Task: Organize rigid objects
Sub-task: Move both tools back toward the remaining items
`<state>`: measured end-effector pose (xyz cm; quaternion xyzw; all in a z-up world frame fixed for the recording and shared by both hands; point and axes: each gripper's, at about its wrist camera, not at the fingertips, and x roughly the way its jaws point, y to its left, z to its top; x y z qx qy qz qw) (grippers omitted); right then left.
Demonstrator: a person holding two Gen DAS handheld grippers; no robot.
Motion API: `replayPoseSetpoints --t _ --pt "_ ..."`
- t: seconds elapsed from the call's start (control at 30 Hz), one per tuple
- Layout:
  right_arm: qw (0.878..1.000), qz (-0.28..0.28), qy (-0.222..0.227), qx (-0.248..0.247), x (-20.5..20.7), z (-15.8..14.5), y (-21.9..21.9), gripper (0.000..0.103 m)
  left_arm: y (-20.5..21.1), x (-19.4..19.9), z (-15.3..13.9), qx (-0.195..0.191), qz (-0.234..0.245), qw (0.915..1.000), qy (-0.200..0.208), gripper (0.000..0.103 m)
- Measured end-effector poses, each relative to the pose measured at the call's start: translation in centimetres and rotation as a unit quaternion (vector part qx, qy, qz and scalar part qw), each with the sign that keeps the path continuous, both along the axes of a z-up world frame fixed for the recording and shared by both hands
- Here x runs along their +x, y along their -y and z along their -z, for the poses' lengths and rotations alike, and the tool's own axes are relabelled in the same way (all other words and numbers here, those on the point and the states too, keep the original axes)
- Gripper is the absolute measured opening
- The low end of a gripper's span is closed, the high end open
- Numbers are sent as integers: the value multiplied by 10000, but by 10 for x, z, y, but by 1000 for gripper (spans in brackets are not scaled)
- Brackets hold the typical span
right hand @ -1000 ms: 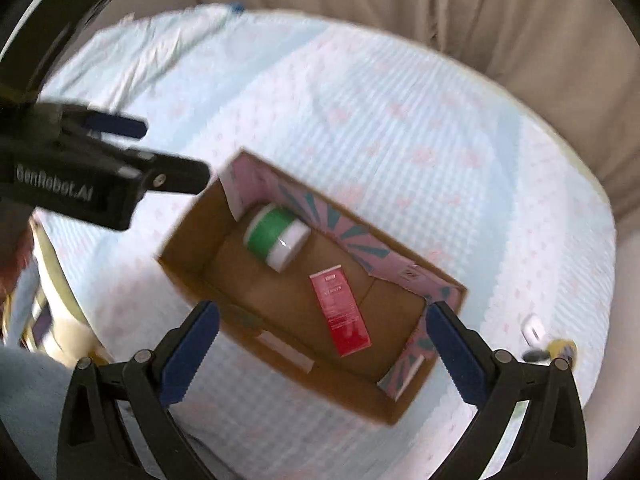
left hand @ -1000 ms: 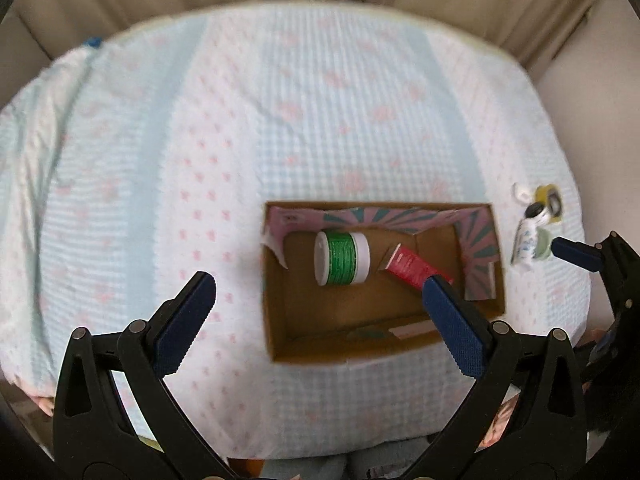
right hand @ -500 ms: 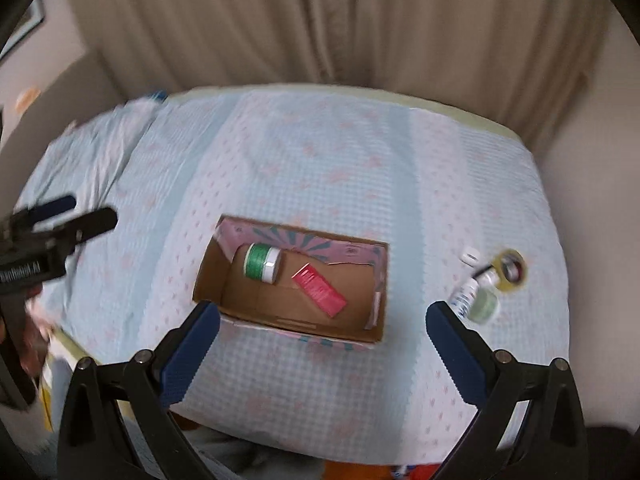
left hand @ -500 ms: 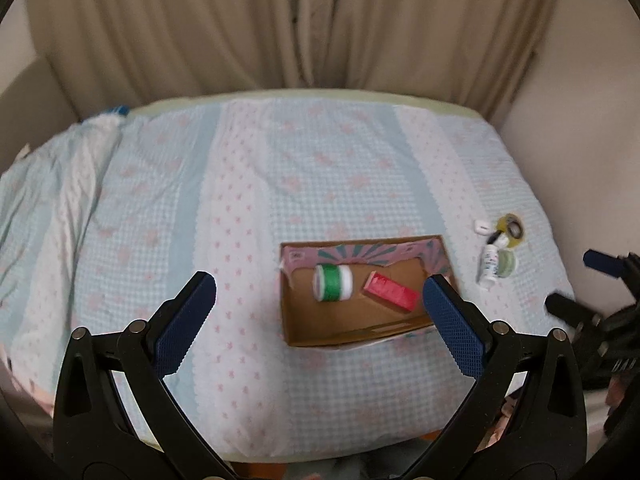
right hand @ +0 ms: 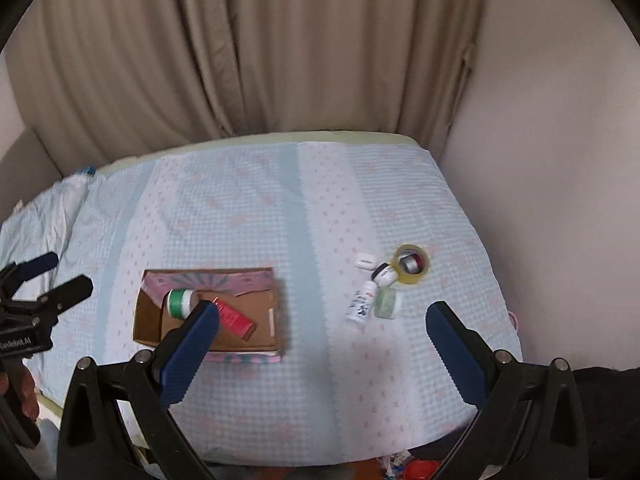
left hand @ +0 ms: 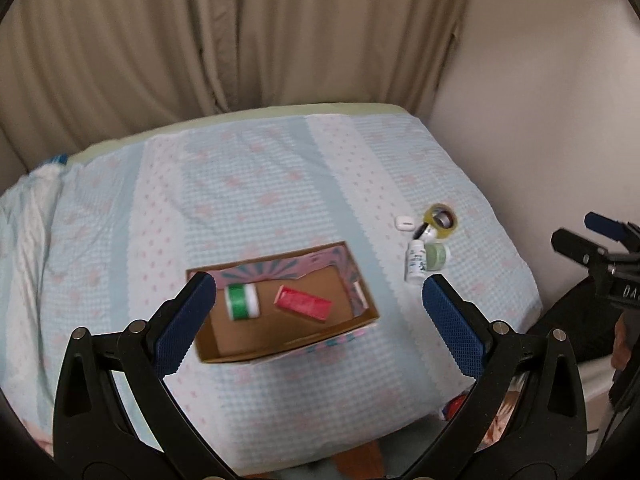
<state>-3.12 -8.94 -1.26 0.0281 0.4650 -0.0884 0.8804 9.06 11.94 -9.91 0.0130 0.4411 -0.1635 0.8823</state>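
Observation:
An open cardboard box (left hand: 288,350) (right hand: 240,354) with a pink patterned lining lies on the bed. Inside it lie a green-and-white jar (left hand: 241,302) (right hand: 180,303) and a flat red carton (left hand: 304,304) (right hand: 234,318). To the box's right sits a cluster on the blanket: a white bottle (left hand: 416,266) (right hand: 362,304), a pale green jar (left hand: 437,256) (right hand: 387,302), a tape roll (left hand: 441,216) (right hand: 412,264) and a small white case (left hand: 403,223) (right hand: 365,261). My left gripper (left hand: 318,285) (right hand: 44,280) is open and holds nothing, well back from the box. My right gripper (right hand: 323,309) (left hand: 592,236) is likewise open, with nothing between its fingers.
The bed's blue-and-pink blanket (right hand: 248,216) spreads wide behind and left of the box. Beige curtains (right hand: 240,60) hang behind the bed, and a plain wall (right hand: 540,160) runs close along its right edge. A hand (right hand: 20,392) holds the left gripper's handle.
Both grippers have drawn back and up from close over the box, so the whole bed and curtains now show. The box's contents and the cluster lie as before.

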Motion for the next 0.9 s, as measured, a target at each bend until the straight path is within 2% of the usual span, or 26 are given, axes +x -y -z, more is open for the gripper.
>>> replayPoseSetpoints --t 0.1,0.27,0.4,0.53,0.73,0.9 --pt "9999 -38 103 117 -2 6 42 103 37 -4 4 90 -98 9999 38 103" --pt "9988 -462 116 115 9 24 113 103 111 -6 19 2 -559 9983 -144 103" --pt "9965 -811 120 132 21 42 168 103 171 -5 40 31 -546 9983 -190 103" --pt "9948 -1005 -4 191 37 62 208 103 230 2 68 -2 -396 9984 -410 103" --pt "9931 -1087 -269 351 64 109 246 103 278 19 112 269 -219 9966 -753 103" --pt "9925 -1057 -450 423 86 150 263 103 293 50 161 427 -82 9928 -1113 103"
